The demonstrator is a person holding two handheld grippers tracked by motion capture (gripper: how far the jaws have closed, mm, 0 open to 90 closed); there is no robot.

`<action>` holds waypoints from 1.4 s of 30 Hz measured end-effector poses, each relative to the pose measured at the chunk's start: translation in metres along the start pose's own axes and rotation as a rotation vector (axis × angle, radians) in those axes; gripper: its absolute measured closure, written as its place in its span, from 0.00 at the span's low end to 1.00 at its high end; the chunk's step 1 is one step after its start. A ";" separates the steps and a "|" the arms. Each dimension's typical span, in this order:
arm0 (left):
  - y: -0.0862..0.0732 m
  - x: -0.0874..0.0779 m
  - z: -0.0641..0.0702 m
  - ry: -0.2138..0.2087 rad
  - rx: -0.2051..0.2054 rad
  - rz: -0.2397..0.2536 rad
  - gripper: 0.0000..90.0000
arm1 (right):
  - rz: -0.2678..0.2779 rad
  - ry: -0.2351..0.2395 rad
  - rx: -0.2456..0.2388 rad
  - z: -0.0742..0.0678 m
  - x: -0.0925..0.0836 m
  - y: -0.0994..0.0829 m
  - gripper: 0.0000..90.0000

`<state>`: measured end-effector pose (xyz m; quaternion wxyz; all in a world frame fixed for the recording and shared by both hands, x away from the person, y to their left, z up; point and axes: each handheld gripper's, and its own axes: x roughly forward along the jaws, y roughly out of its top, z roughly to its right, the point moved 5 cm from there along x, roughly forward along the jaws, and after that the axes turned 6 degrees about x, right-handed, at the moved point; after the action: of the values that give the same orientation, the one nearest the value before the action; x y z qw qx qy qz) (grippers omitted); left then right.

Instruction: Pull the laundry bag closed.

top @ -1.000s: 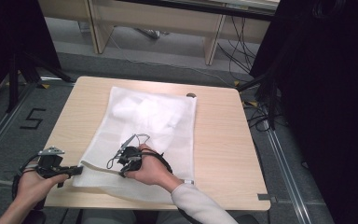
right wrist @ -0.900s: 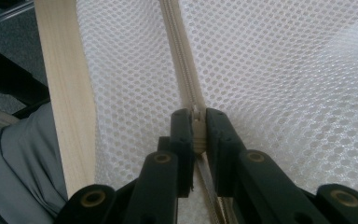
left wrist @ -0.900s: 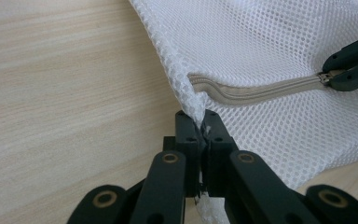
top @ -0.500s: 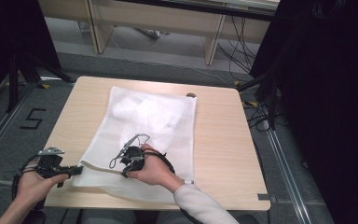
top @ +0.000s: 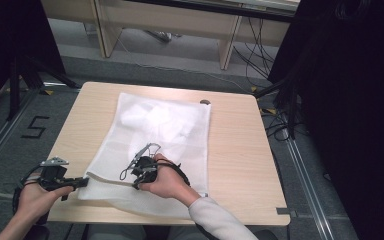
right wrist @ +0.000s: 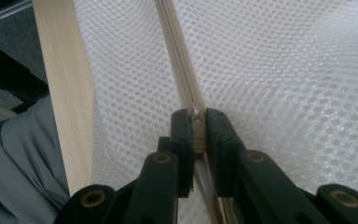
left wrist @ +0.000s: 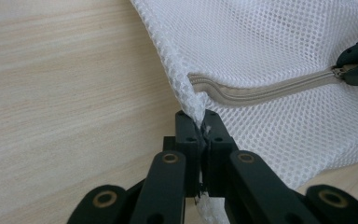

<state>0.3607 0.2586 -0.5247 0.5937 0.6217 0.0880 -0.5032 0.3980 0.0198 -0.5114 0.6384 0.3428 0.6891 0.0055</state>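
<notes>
A: Closest to you, your left gripper (top: 82, 181) sits at the near left edge of the pale wooden table (top: 240, 150). Its black jaws are pinched tight on the corner of the white mesh laundry bag (top: 165, 135). The left gripper view shows the netting squeezed between the fingertips (left wrist: 204, 133), just below the end of the beige zipper (left wrist: 261, 91).

B: And my right one?

A: Your right gripper (top: 136, 184) is just beyond, near the middle of the bag's near edge, with your right hand (top: 167, 181) wrapped round it. In the right gripper view its jaws are clamped narrow on the small metal zipper slider (right wrist: 195, 114), and the zipper tape (right wrist: 177, 51) runs straight away from the tips across the mesh.

B: Where does the bag lie?

A: Flat on the table, running from the near edge up toward the far side, slightly left of centre. Through the netting you see crumpled white cloth (top: 152, 117) bunched in the far half. Its near left corner is lifted a little where you grip it.

B: Anything farther off?

A: A small dark round thing (top: 205, 102) sits on the table just past the bag's far right corner. I cannot tell what it is.
</notes>
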 end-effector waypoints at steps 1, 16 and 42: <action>0.001 0.001 0.001 0.001 -0.010 0.008 0.96 | -0.001 0.007 0.002 0.000 0.000 0.000 0.92; 0.000 0.001 0.000 0.000 -0.011 0.006 0.96 | -0.005 -0.005 -0.003 0.002 -0.005 -0.003 0.92; 0.000 0.000 0.000 -0.003 -0.009 0.000 0.96 | -0.023 -0.016 -0.015 0.006 -0.009 -0.009 0.92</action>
<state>0.3603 0.2584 -0.5247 0.5966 0.6183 0.0896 -0.5037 0.3985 0.0065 -0.5086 0.6466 0.3299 0.6878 0.0006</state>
